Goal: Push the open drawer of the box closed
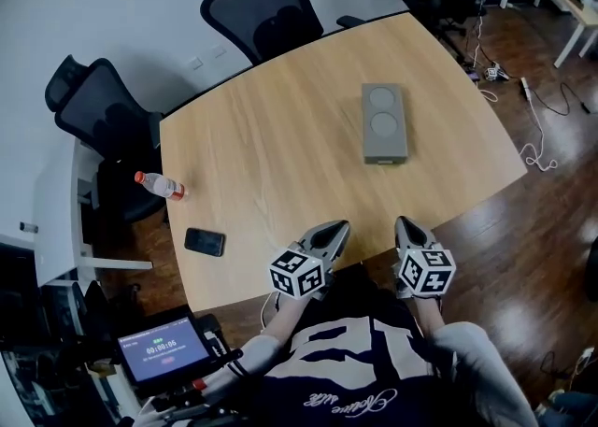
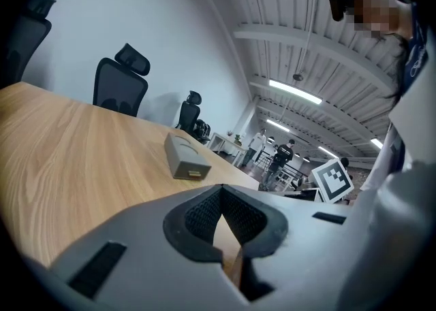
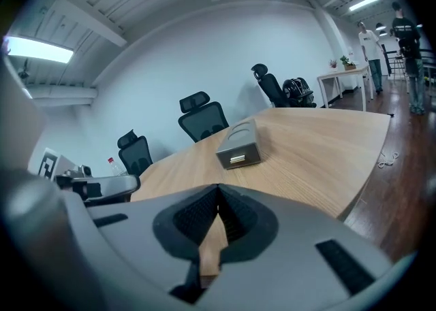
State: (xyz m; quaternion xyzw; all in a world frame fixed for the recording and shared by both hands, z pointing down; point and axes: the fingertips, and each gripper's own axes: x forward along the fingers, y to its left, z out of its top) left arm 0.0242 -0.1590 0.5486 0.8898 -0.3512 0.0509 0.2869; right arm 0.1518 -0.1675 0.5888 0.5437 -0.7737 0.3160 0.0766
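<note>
While left gripper point(image 1: 333, 231) and right gripper point(image 1: 405, 225) (jaws pinched together, empty) hovered well short of the box point(image 1: 384, 121), reaching its drawer point(image 3: 237, 159) seemed next.

One box point(image 1: 384, 122), one bottle point(image 1: 160, 185) (one phone point(image 1: 205, 242))

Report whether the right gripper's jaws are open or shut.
Shut and empty. In the right gripper view the right gripper's jaws meet at their tips; only table wood shows behind them.
</note>
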